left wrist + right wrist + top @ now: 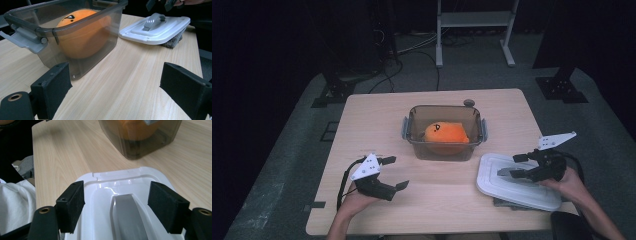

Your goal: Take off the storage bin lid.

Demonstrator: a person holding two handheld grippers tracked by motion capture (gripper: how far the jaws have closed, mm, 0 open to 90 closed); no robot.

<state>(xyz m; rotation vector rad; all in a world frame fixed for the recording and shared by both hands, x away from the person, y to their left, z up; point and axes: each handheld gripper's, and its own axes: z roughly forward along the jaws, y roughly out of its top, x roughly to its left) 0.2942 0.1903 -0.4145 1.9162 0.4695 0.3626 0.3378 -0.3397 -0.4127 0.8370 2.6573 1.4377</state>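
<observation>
High view: a smoky clear container [445, 134] sits mid-table [377, 107], uncovered, with an orange plush toy [446, 136] already inside. Its white lid [517, 182] lies well apart, near the table's right front edge, propped on something dark and grey underneath. The right gripper [518, 165] hovers just over the lid's grey handle [508, 171], jaws apart, nothing in them. The left gripper [396, 173] rests over bare wood at front left, jaws wide, holding nothing.

Left gripper view: both black pads frame bare tabletop; the container [75, 37] stands just ahead, side latch hanging outward. The toy [82, 35] fills much of the container. The lid [160, 27] lies beyond, handle [153, 20] up, one edge lifted on a grey pad [173, 41].

Right gripper view: the jaws straddle the lid's handle [128, 217], one pad either side, clear gaps showing; no contact yet.

Judgement: loading looks finished. Left to do: close on the handle, carry the lid [117, 182] over the container [140, 137], seat it, probably snap the latches.
</observation>
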